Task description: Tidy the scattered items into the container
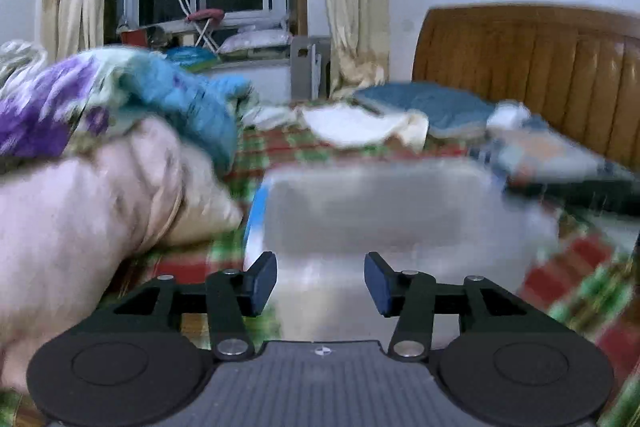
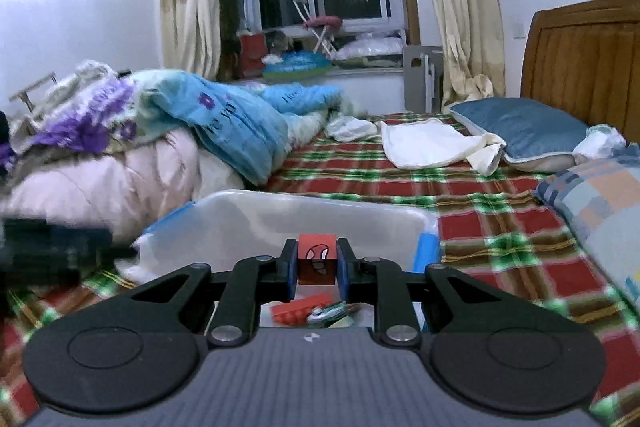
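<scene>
A clear plastic container [image 2: 248, 215] with blue handles sits on the plaid bed sheet. In the left wrist view it [image 1: 372, 203] is blurred, straight ahead. My right gripper [image 2: 317, 263] is shut on a red block [image 2: 317, 259] with a printed face and holds it above the container's inside. A red toy brick [image 2: 298, 311] and a small green item [image 2: 330, 311] lie in the container below. My left gripper [image 1: 320, 283] is open and empty at the container's near side.
A heap of pink, blue and purple quilts [image 2: 140, 147] lies left of the container. Pillows [image 2: 520, 127] and a white cloth [image 2: 428, 143] lie further up the bed by the wooden headboard [image 2: 588, 55]. A checked pillow [image 2: 600, 203] is at the right.
</scene>
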Motion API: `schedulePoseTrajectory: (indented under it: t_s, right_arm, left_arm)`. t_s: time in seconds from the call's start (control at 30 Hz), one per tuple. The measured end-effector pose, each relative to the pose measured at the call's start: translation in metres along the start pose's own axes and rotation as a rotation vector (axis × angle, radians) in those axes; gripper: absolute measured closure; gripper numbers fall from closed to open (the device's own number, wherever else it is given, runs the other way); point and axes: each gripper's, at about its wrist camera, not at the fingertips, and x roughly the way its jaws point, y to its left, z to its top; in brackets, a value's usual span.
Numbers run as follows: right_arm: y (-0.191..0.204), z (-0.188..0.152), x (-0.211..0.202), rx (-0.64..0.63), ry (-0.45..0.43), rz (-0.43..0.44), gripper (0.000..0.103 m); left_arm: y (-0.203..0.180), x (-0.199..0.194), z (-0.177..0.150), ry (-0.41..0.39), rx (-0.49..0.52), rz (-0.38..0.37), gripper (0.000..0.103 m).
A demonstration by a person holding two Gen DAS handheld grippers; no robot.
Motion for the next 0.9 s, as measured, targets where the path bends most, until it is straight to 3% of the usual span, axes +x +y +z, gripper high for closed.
schedulePoseTrajectory:
  t_s: [0.17, 0.27, 0.43, 0.53, 0.63, 0.9]
  right_arm:
    - [0.012, -0.014, -0.035, -0.006, -0.013, 0.024, 0.081]
    - [0.024, -0.024, -0.049, -0.020, 0.007, 0.036, 0.081]
    - [0.039, -0.032, -0.062, -0.019, 0.031, 0.051, 0.081]
    - [0.046, -0.031, -0.071, -0.019, 0.023, 0.055, 0.081]
    - [0.048, -0.029, -0.077, -0.022, 0.017, 0.062, 0.081]
    - [0.050, -0.030, -0.078, -0.020, 0.018, 0.069, 0.081]
  left_arm:
    - [0.017, -0.005, -0.079, 0.155, -0.081, 0.049, 0.051]
    - [0.011, -0.017, -0.102, 0.156, -0.065, 0.081, 0.052]
    - [0.004, -0.017, -0.104, 0.151, -0.028, 0.109, 0.048]
    - [0.006, -0.019, -0.100, 0.164, -0.046, 0.076, 0.047]
    - [0.000, -0.032, -0.102, 0.117, -0.037, 0.021, 0.029]
    - [-0.001, -0.013, -0.109, 0.167, -0.003, 0.051, 0.028]
